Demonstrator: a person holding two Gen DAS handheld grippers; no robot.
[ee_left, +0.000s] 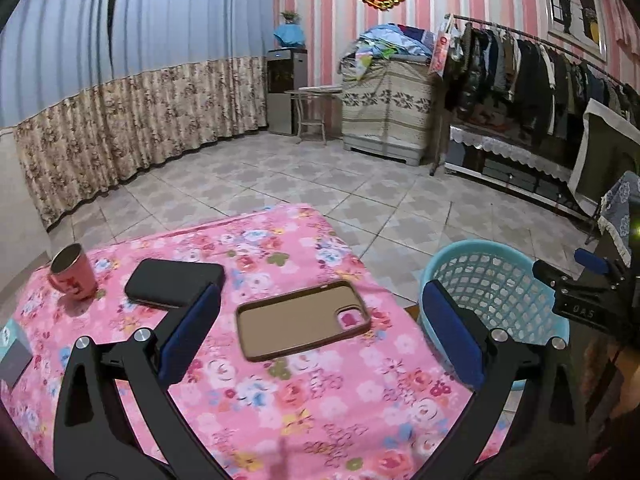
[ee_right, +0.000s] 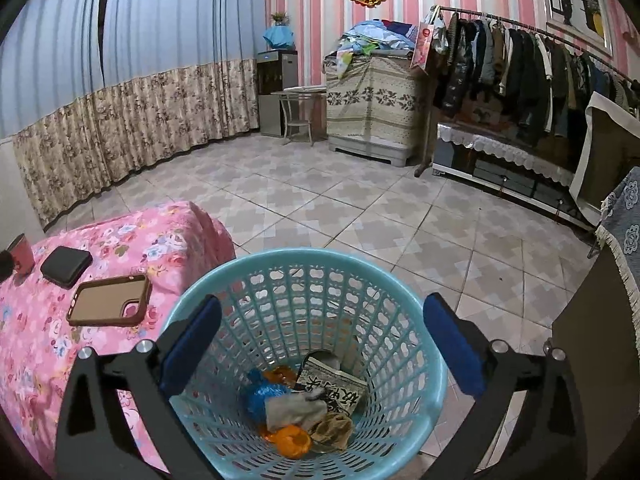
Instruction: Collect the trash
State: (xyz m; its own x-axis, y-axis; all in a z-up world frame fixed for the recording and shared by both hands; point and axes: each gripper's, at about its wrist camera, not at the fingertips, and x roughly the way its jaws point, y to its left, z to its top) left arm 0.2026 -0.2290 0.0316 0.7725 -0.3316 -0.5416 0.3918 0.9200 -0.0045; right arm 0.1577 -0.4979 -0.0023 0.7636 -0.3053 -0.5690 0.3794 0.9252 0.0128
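Observation:
A light blue mesh basket (ee_right: pixel 396 344) stands on the floor beside the table; it also shows in the left wrist view (ee_left: pixel 448 256). Inside lie several pieces of trash (ee_right: pixel 308 408): blue and orange wrappers, crumpled paper, a printed packet. My right gripper (ee_right: pixel 320 344) is open and empty, directly above the basket. My left gripper (ee_left: pixel 320 332) is open and empty above the pink floral tablecloth (ee_left: pixel 320 400), over a brown phone case (ee_left: pixel 296 328). The right gripper's body (ee_left: pixel 592 296) shows at the right edge of the left wrist view.
On the table stand a red mug (ee_left: pixel 72 272), a black pouch (ee_left: pixel 172 280) and a box (ee_left: pixel 14 356) at the left edge. Tiled floor (ee_right: pixel 340 208) stretches ahead to curtains, a covered cabinet and a clothes rack (ee_right: pixel 520 56). A covered piece of furniture (ee_right: pixel 624 248) stands at right.

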